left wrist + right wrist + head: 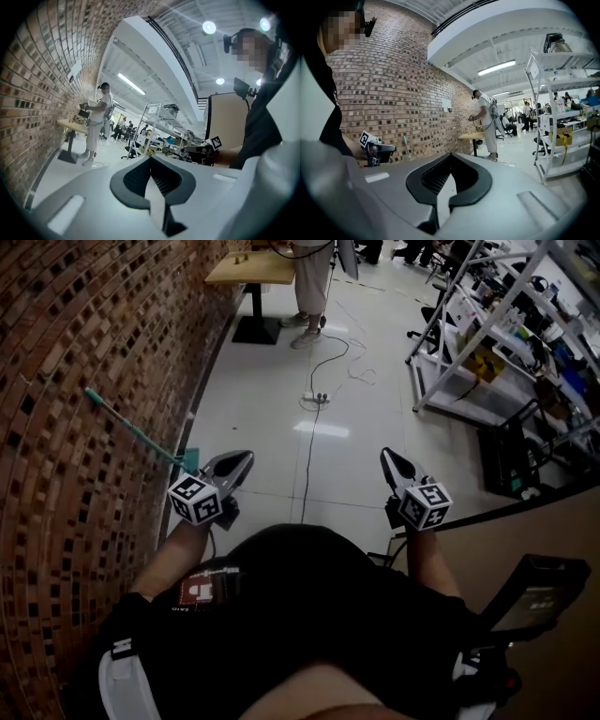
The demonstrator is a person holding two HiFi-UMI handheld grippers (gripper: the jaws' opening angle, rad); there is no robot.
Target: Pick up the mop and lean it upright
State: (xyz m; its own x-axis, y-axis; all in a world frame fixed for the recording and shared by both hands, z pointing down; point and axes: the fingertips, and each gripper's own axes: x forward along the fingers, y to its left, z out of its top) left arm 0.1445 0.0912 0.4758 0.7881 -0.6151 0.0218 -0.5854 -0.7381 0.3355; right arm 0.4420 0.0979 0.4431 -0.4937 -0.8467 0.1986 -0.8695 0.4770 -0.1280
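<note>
Mop with a slim teal pole (131, 424) leans on the brown brick wall (66, 343), just ahead and to the left of the left claw (244, 458). That claw and the right claw (389, 458) are both clenched on nothing. The leaning looks done, so both claws are best kept clear of the pole to leave it propped.

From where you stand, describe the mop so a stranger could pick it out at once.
Start at the brick wall on the left and follow its foot along the pale floor. The mop leans there, head on the floor and handle slanting up against the bricks. It is the only slim teal pole; the wooden table farther along is broad and tan.
</note>
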